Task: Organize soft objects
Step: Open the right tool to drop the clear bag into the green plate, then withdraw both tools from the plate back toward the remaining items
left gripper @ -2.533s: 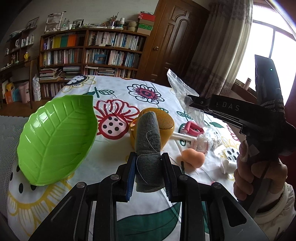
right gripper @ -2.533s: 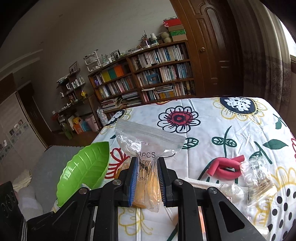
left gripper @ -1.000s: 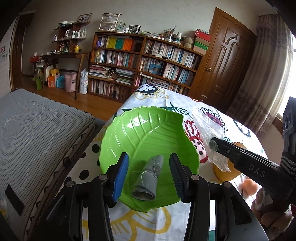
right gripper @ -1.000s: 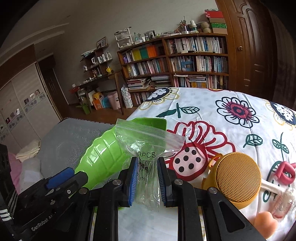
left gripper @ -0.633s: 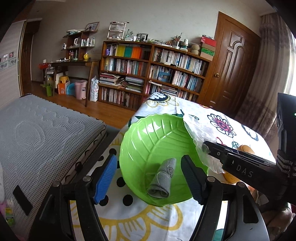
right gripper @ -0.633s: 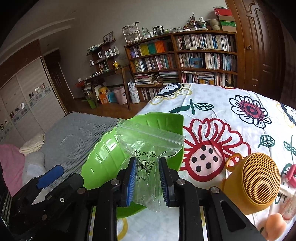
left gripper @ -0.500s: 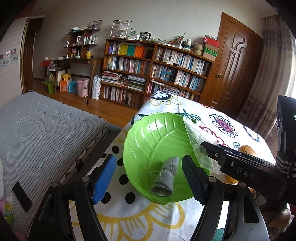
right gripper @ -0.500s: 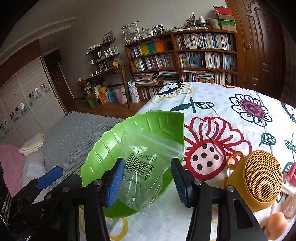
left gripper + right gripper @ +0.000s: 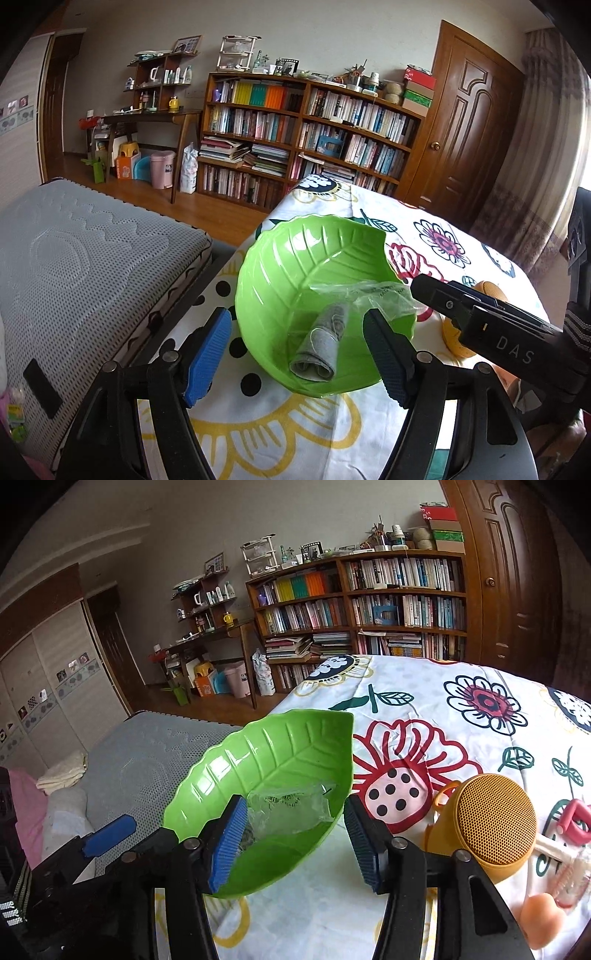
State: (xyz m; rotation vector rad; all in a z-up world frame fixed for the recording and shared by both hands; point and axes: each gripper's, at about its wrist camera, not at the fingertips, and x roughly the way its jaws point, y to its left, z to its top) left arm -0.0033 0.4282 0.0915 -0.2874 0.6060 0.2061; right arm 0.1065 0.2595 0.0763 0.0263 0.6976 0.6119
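Lying released inside the green leaf-shaped plastic dish (image 9: 295, 266) on the floral-clothed bench (image 9: 424, 701): rolled grey felt cloth (image 9: 320, 343), long axis pointing straight ahead between the spread left gripper (image 9: 297, 356), and crumpled clear zip bag (image 9: 291, 806) before the spread right gripper (image 9: 291, 845).

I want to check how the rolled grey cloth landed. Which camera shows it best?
The left wrist view: the rolled grey cloth lies in full sight inside the green leaf-shaped bowl. In the right wrist view the bowl's near wall hides it.
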